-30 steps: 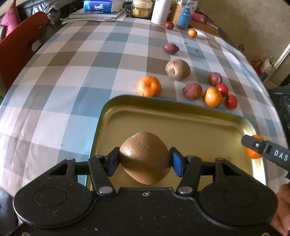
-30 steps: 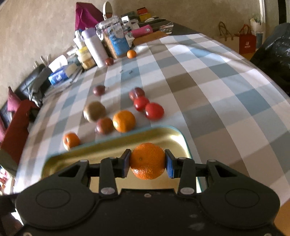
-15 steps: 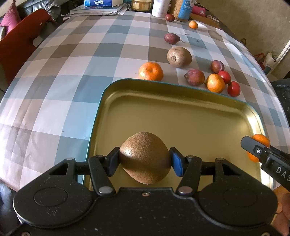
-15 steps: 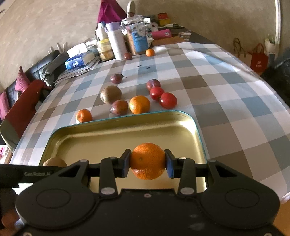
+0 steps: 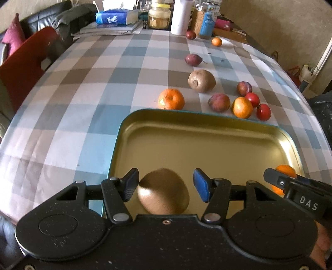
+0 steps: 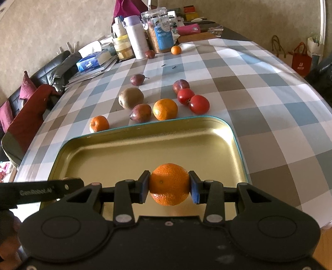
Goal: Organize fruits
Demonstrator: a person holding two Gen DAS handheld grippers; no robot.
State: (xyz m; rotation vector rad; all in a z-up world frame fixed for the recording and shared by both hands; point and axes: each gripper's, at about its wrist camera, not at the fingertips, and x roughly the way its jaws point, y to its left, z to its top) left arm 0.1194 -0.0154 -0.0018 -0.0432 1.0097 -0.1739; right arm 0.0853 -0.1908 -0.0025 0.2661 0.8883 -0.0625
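Observation:
A gold tray with a teal rim (image 5: 207,137) lies on the checked tablecloth; it also shows in the right wrist view (image 6: 145,149). My left gripper (image 5: 166,184) is open over the tray's near left part, its pads apart from a brown kiwi (image 5: 164,192) that sits blurred between them. My right gripper (image 6: 169,187) is shut on an orange mandarin (image 6: 169,187) over the tray's near right part. The mandarin shows in the left wrist view (image 5: 285,169) behind the right gripper's finger.
Beyond the tray lie a mandarin (image 5: 171,99), a second kiwi (image 5: 201,80), plums (image 5: 219,102), another mandarin (image 5: 241,107) and red tomatoes (image 5: 263,112). Bottles, jars and a tissue pack (image 5: 116,18) stand at the far edge. A red chair (image 5: 27,62) is at left.
My left gripper has opened and let go of the kiwi, which has dropped lower between the pads. Both grippers have pulled back slightly over the tray's near edge.

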